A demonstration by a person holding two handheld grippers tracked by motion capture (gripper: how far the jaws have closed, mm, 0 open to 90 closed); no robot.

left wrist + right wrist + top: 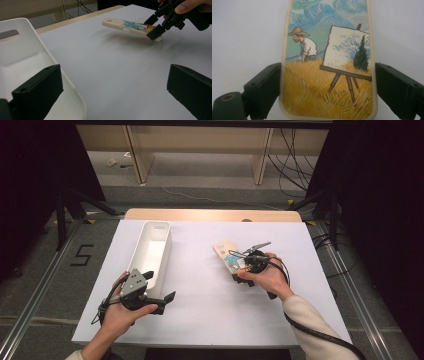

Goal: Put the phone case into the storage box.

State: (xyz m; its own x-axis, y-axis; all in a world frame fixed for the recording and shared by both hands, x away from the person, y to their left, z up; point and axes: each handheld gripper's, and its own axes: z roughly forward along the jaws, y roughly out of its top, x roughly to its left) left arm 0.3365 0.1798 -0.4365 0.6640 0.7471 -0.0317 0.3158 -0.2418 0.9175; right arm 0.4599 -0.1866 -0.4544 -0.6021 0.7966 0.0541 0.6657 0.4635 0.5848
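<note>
Your right hand-held gripper (pixel 327 82) clamps the phone case (pixel 328 60) across its side edges. It's light, thin and flexy, so squeeze gently. Your left hand-held gripper (pixel 112 90) gapes, holding nothing.

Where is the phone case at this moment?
In the high view the phone case sits right of the table's middle, gripped across its sides at one end by the right gripper and raised off the table, well right of the white bin.

White bin (pixel 150 251) on table (pixel 210 310), left side.
</note>
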